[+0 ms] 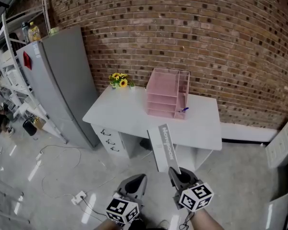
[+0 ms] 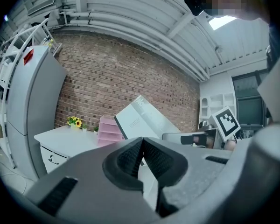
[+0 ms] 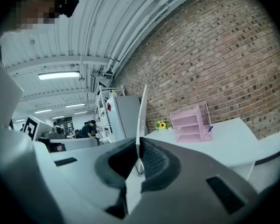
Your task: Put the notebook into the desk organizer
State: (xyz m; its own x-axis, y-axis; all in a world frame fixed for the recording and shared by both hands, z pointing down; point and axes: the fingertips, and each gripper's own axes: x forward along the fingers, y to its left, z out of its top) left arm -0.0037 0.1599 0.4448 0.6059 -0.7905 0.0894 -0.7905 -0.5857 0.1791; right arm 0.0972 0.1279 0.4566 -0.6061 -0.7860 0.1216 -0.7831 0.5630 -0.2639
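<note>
1. Brick wall [image 1: 206,32]: fills the head view from 10 to 2 o'clock. Its base is hidden behind the desk.
2. Grey fridge [image 1: 62,80]: at 9 o'clock of the desk. The shelving [image 1: 9,56] beyond it is cut off by the picture's left edge.
3. White desk [image 1: 125,114]: stands against the wall. Drawers [image 1: 109,140] show under its left end; part of its underside is hidden by the notebook.
4. Pink desk organizer [image 1: 163,97]: stands on the desk at the back, near the wall. I cannot make out what its trays hold.
5. Notebook [image 1: 162,145]: in the air, well short of the desk, at 6 o'clock of the organizer. It points toward 11 o'clock, and its lower end is hidden in the right fingers. The right gripper view shows only its thin edge [image 3: 141,118]; the left gripper view shows its cover [image 2: 140,118].
6. Right gripper [image 1: 175,171]: fingers closed on the notebook's edge. The hand is cut off at the bottom.
7. Left gripper [image 1: 141,177]: at 9 o'clock of the right one, apart from the notebook. Its fingers are pressed together with nothing between them.
8. Yellow flowers [image 1: 119,80]: at the desk's back left, 9 o'clock of the organizer.
9. Small blue item [image 1: 184,110]: at the organizer's front right, too small to identify.
</note>
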